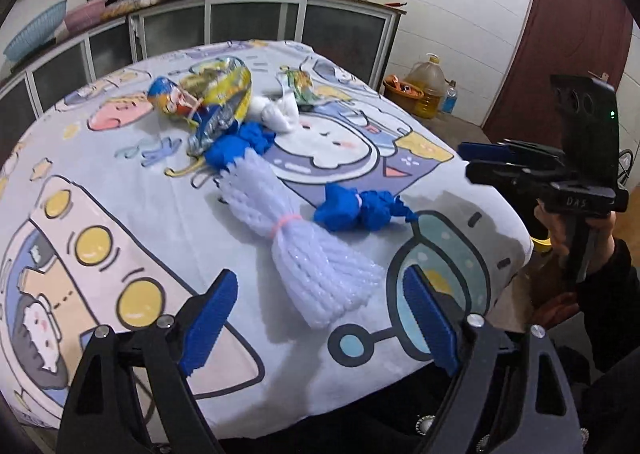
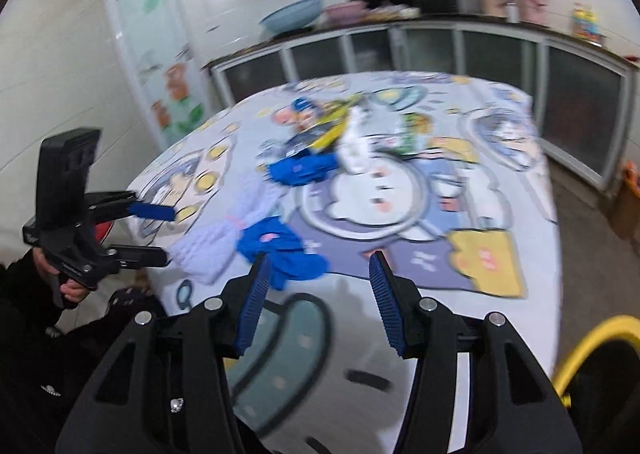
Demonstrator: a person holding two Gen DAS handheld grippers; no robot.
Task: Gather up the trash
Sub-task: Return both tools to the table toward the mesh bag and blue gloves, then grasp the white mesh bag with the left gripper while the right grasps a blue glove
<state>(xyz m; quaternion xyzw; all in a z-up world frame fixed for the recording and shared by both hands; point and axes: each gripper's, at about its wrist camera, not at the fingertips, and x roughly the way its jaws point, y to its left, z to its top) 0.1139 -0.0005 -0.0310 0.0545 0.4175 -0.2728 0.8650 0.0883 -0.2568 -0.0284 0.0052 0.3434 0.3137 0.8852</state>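
Kitchen with glass-front cabinets behind table under cartoon cloth; trash heaped mid-table: foam netting, blue wads, snack wrappers. Left gripper fingers wide, empty; right gripper fingers parted, empty.

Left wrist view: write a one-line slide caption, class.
Open left gripper hovers over white foam netting and blue crumpled trash on a cartoon tablecloth.

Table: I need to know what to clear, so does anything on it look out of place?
Yes: crumpled snack wrappers, blue wads and a white foam net bundle lie strewn across the tablecloth.
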